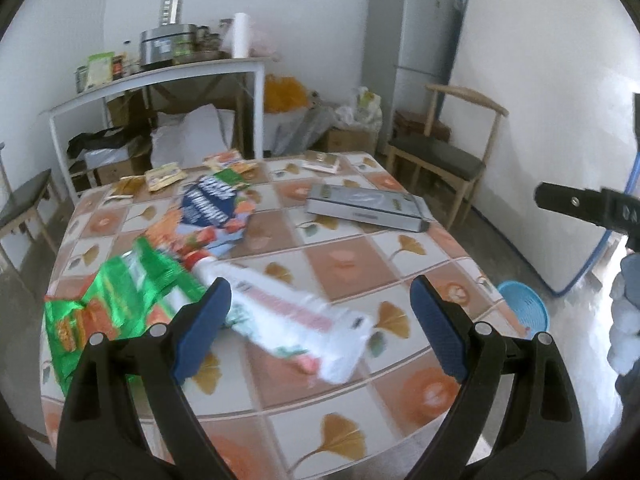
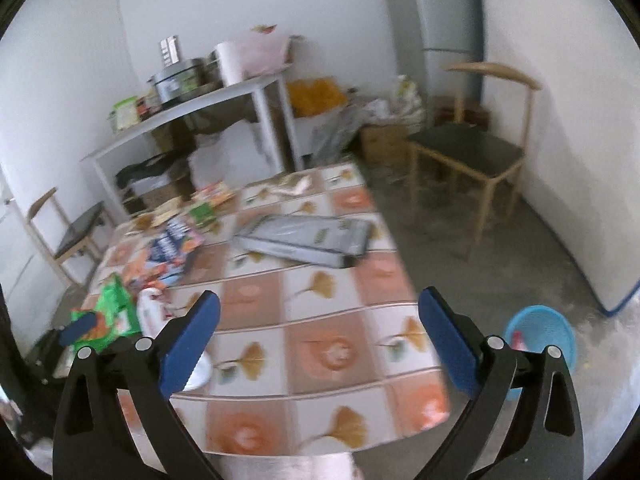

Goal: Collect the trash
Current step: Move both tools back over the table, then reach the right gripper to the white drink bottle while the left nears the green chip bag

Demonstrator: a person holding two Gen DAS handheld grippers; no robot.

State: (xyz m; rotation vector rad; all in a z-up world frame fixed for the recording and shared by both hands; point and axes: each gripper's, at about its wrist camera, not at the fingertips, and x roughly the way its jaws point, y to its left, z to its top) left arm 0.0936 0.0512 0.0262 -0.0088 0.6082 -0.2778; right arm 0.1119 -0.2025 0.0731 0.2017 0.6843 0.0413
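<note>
Most of the work looks undone: a crumpled green foil wrapper [image 1: 108, 300], a white plastic wrapper [image 1: 296, 316] and a blue-and-orange snack bag [image 1: 216, 208] lie on the tiled-pattern tablecloth [image 1: 344, 264], small packets at twelve o'clock. The round blue plastic basket [image 2: 540, 332] on the concrete floor at four o'clock holds something red. Left gripper [image 1: 320, 320] and right gripper [image 2: 320, 328] both hang spread and empty.

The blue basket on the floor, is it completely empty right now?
No, in the right wrist view the blue basket beside the table already holds a small reddish item.
</note>
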